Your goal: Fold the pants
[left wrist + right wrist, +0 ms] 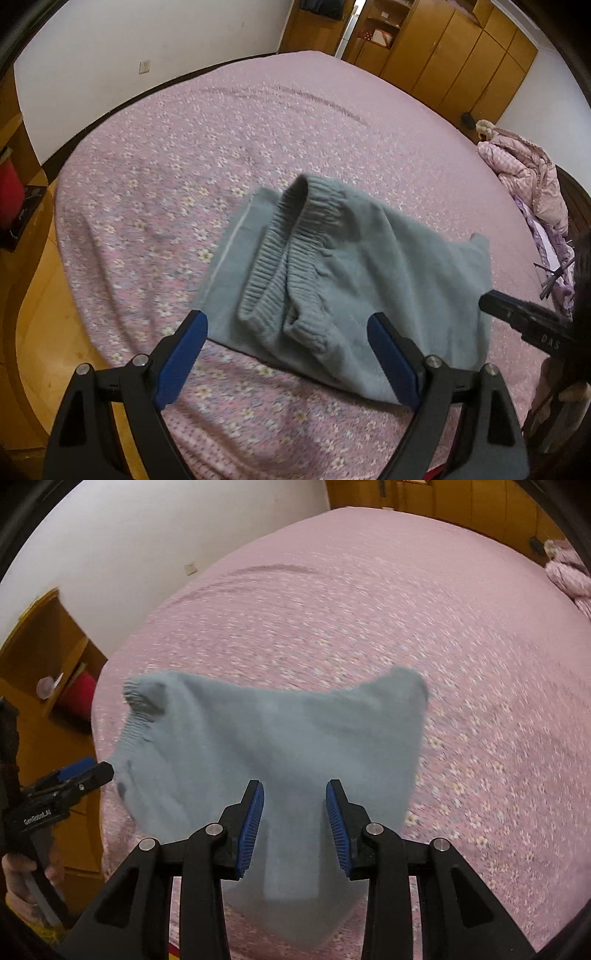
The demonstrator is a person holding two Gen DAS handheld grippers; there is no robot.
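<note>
Folded grey-blue pants [354, 280] are seen on the pink floral bedsheet [184, 155]; left gripper [288, 354] and right gripper [294, 830] jaws are spread, pinching nothing

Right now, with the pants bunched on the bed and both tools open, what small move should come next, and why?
Probably ease the left tool down to pinch the ribbed waistband. Both tools are open and hold nothing; the right tool hovers over the grey-blue pants, which lie loosely folded on the pink floral bedspread with the waistband standing open between the left tool's fingers.
</note>
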